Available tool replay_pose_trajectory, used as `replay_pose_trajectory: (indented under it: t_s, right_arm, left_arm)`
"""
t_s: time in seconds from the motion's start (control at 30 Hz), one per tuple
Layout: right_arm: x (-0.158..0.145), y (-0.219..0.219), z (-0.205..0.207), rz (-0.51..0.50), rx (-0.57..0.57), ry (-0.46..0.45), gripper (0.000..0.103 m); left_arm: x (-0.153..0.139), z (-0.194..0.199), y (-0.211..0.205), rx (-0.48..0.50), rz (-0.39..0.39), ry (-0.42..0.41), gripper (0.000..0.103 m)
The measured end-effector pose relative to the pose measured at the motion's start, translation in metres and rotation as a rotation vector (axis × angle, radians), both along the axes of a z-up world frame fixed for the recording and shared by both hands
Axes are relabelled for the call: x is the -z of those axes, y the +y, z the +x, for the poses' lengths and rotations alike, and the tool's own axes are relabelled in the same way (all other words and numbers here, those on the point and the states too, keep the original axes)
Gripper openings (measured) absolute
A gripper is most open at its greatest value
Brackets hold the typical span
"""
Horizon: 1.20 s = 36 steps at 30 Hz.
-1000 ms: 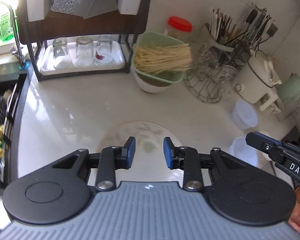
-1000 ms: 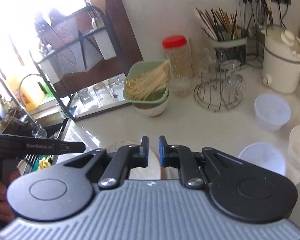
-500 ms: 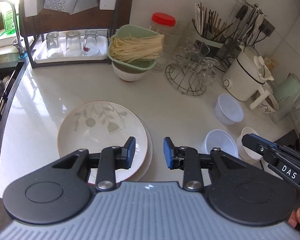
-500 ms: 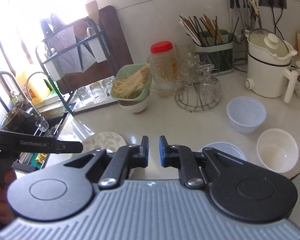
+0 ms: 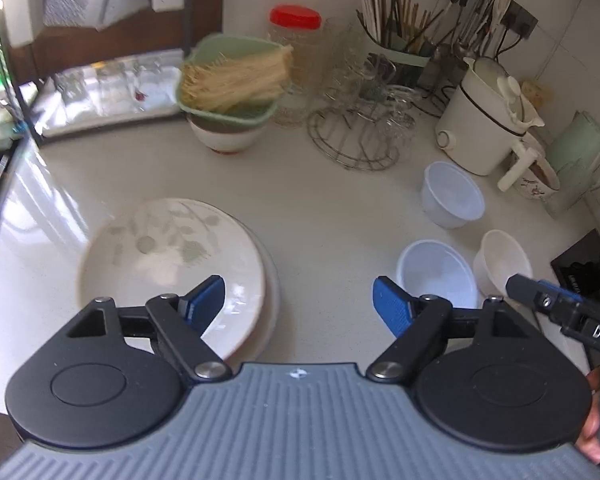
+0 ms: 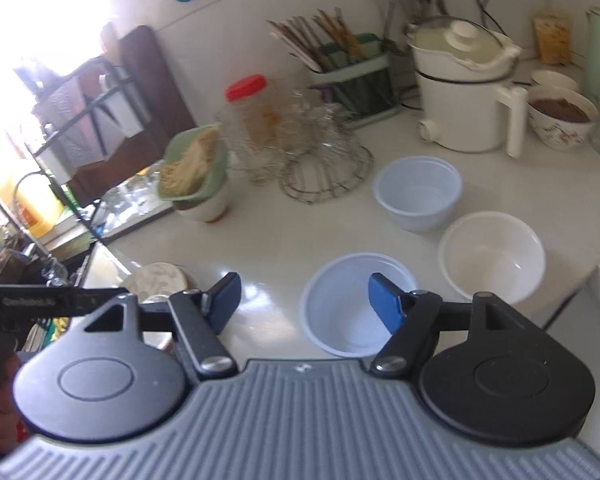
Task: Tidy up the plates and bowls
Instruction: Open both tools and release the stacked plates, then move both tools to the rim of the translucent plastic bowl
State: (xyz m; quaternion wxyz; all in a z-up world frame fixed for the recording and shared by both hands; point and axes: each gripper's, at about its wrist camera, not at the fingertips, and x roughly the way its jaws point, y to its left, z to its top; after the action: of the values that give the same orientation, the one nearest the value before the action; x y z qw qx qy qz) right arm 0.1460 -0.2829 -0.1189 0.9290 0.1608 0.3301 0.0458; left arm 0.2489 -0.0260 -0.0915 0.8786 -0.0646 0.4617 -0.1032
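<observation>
The left gripper has its jaws opening wide, with nothing between them but bare counter. Its left blue pad hangs over the near edge of the leaf-patterned plate, which sits on top of a second plate whose rim shows along the right side. The right gripper is also opening, and nothing is pressed between its pads; its right pad sits over the near rim of the pale blue bowl, without gripping it.

Just right of that bowl stands a white bowl, and behind both, a second pale blue bowl. All three rest upright on the counter, close together but apart from the plates on the far left.

Further back are a wire glass stand, a red-lidded jar, a green basket of dry noodles sitting on a white bowl, a chopstick holder and a white electric pot. A dish rack with glasses stands at the left by the sink
</observation>
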Motion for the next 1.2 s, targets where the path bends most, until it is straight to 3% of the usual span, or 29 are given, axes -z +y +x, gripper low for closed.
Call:
replay_pose_trajectory:
  t_s: [0.3,0.57,0.77,0.93,1.2]
  right_arm:
    - [0.028,-0.028,-0.002,0.028,0.048,0.036,0.072]
    - [0.048,-0.044,0.01,0.051,0.024,0.056,0.067]
    - [0.06,-0.05,0.025,0.042,0.011,0.08,0.055]
    - [0.074,-0.051,0.038,0.008,0.013,0.112,0.035]
    - [0.092,-0.052,0.054,-0.033,-0.025,0.169,0.026]
  left_arm:
    - [0.025,0.024,-0.046,0.064,-0.007,0.029,0.084]
    - [0.036,0.048,-0.074,0.049,-0.011,0.011,0.083]
    - [0.06,0.065,-0.09,0.059,-0.052,0.095,0.066]
    - [0.079,0.073,-0.107,0.073,-0.004,0.154,0.055]
    - [0.105,0.077,-0.121,0.082,-0.024,0.22,0.028]
